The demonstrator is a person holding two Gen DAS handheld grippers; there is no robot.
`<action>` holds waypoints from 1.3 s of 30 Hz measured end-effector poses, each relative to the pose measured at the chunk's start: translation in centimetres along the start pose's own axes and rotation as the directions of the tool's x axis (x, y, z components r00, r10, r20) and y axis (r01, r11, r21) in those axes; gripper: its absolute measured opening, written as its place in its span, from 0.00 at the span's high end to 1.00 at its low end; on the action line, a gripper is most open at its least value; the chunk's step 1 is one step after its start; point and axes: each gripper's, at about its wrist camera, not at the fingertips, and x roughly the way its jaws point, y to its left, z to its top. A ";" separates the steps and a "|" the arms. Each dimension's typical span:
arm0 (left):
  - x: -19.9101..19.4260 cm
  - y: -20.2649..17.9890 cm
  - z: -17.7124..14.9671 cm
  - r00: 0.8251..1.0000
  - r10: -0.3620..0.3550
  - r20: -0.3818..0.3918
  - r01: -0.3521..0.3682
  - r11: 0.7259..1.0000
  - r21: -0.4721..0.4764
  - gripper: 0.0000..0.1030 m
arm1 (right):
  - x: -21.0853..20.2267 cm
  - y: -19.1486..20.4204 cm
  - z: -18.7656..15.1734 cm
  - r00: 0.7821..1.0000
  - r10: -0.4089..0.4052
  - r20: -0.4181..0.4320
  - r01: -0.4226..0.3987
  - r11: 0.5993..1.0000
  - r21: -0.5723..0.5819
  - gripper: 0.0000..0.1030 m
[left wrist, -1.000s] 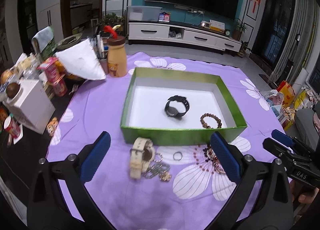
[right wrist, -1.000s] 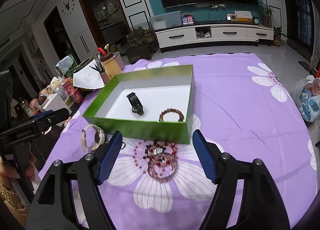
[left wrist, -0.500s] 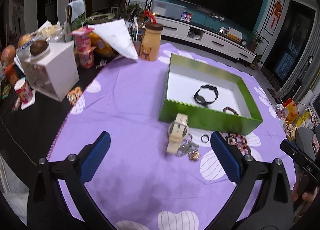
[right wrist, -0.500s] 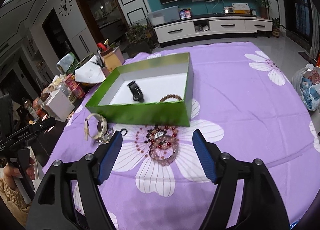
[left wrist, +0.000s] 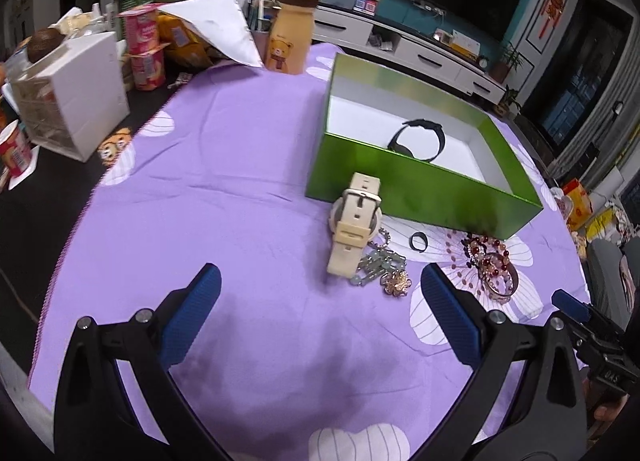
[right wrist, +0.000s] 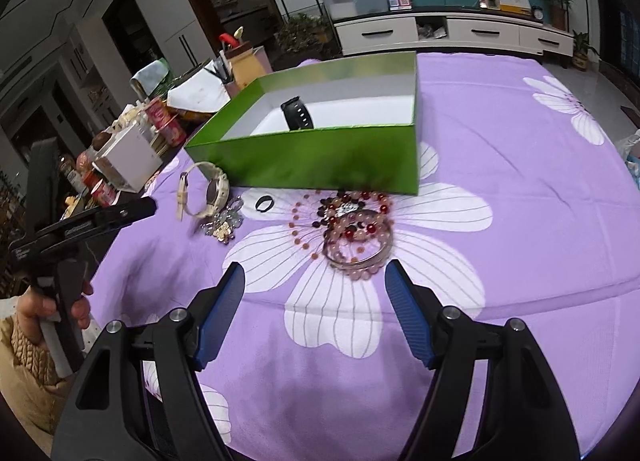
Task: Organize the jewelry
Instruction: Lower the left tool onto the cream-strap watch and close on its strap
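Observation:
A green box (left wrist: 424, 189) (right wrist: 320, 159) sits on the purple flowered cloth with a black watch (left wrist: 418, 139) (right wrist: 297, 113) inside. In front of it lie a cream watch (left wrist: 354, 223) (right wrist: 202, 189), a pale bead chain with a gold flower charm (left wrist: 380, 267) (right wrist: 224, 227), a small black ring (left wrist: 419, 241) (right wrist: 264, 203) and a pile of red and pink bead bracelets (left wrist: 492, 265) (right wrist: 356, 237). My left gripper (left wrist: 320, 293) is open, low over the cloth just short of the cream watch. My right gripper (right wrist: 316, 289) is open just short of the bracelets.
Left of the cloth stand a white drawer box (left wrist: 68, 97), snack cups (left wrist: 146, 49), a yellow bear bottle (left wrist: 290, 37) and a white paper sheet (left wrist: 216, 27). A hand (right wrist: 48, 309) holds the left gripper's handle. A TV cabinet (right wrist: 452, 31) stands beyond the table.
Both grippers have sunk toward the cloth and come closer to the loose jewelry. The left view has swung right, so the cream watch now lies between its fingers' line. Both stay open.

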 end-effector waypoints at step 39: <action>-1.7 3.5 1.4 0.995 -0.079 0.069 0.082 0.995 -0.050 0.80 | 12.4 10.0 2.5 0.983 0.034 -0.180 -0.087 0.950 -0.300 0.58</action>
